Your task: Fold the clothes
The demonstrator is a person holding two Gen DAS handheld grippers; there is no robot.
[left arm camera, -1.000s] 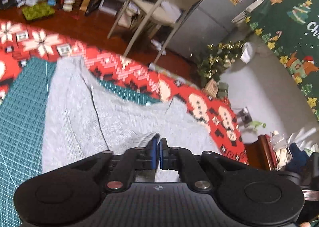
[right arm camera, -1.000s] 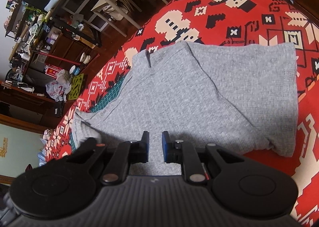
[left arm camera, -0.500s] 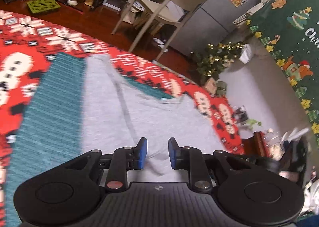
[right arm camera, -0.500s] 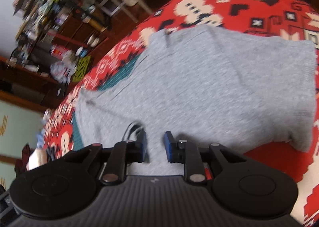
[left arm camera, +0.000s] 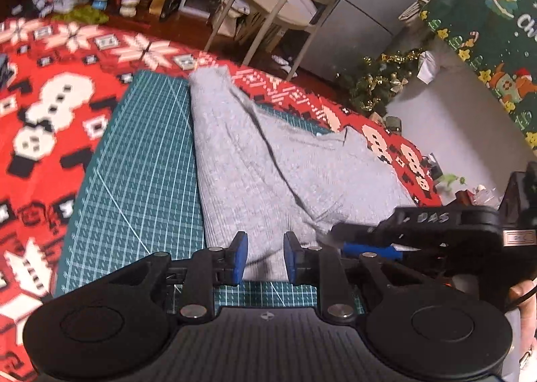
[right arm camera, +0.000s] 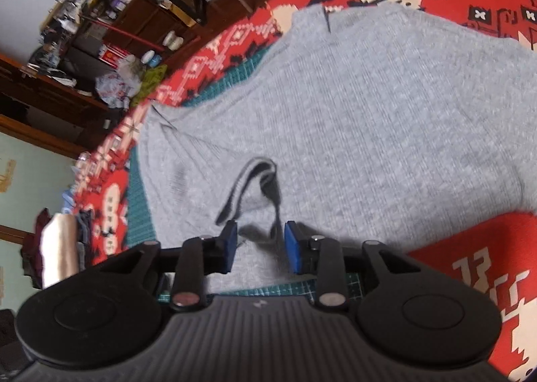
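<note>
A grey knit garment (left arm camera: 268, 160) lies flat, partly on a green cutting mat (left arm camera: 141, 180), with one long part folded along its left side. My left gripper (left arm camera: 265, 258) is open over the garment's near edge, and its pads touch no cloth. In the left wrist view my right gripper (left arm camera: 365, 246) hovers low over the same edge, just to the right. In the right wrist view the garment (right arm camera: 386, 113) fills the middle. A small raised loop of its cloth (right arm camera: 255, 187) stands just ahead of my right gripper (right arm camera: 260, 244). Its jaws are opening and the pads are off the cloth.
A red Christmas-patterned tablecloth (left arm camera: 50, 120) covers the table under the mat. Beyond the table's far edge stand a pale chair (left arm camera: 288, 3), a grey fridge (left arm camera: 362, 13) and a small tinsel tree (left arm camera: 379, 80). Cluttered shelves (right arm camera: 100, 13) line the wall.
My left gripper let go of the garment's edge, opened and slid sideways, showing more of the green mat. My right gripper opened wider, and a loop of cloth now stands before it.
</note>
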